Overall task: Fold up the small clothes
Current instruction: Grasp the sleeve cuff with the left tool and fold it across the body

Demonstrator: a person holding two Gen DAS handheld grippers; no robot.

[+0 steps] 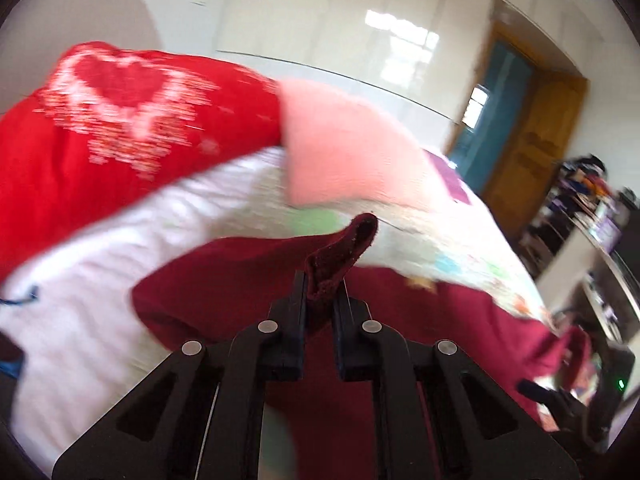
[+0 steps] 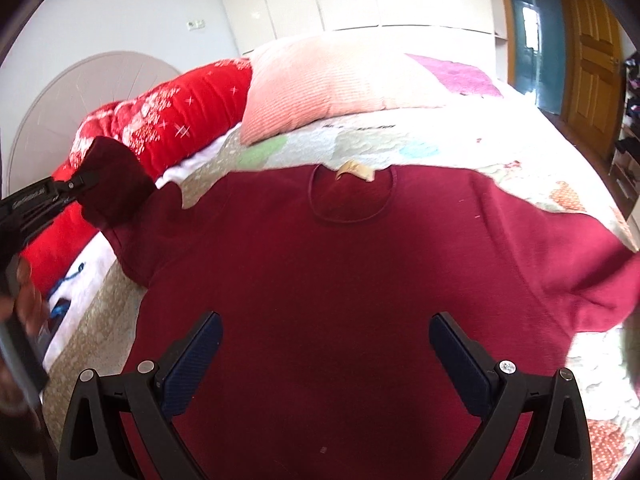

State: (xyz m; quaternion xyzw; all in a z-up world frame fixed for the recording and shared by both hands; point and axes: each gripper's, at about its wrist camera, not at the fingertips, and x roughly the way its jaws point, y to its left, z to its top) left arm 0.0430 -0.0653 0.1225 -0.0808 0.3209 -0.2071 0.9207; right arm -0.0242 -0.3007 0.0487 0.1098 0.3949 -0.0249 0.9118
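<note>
A dark red sweater (image 2: 328,280) lies front up on the bed, neck hole and tan label (image 2: 354,170) at the far side. My left gripper (image 1: 322,280) is shut on the cuff of the sweater's left sleeve (image 1: 344,248) and holds it up off the bed; it also shows at the left edge of the right wrist view (image 2: 78,182) with the sleeve (image 2: 114,184) bunched at its tips. My right gripper (image 2: 324,332) is open and empty above the sweater's lower body. The right sleeve (image 2: 592,276) lies spread to the right.
A patterned quilt (image 2: 440,144) covers the bed. A pink pillow (image 2: 332,84) and a red cushion with white patterning (image 2: 176,116) lie at the head end. A wooden door (image 2: 592,60) and cluttered shelves (image 1: 592,216) stand to the right.
</note>
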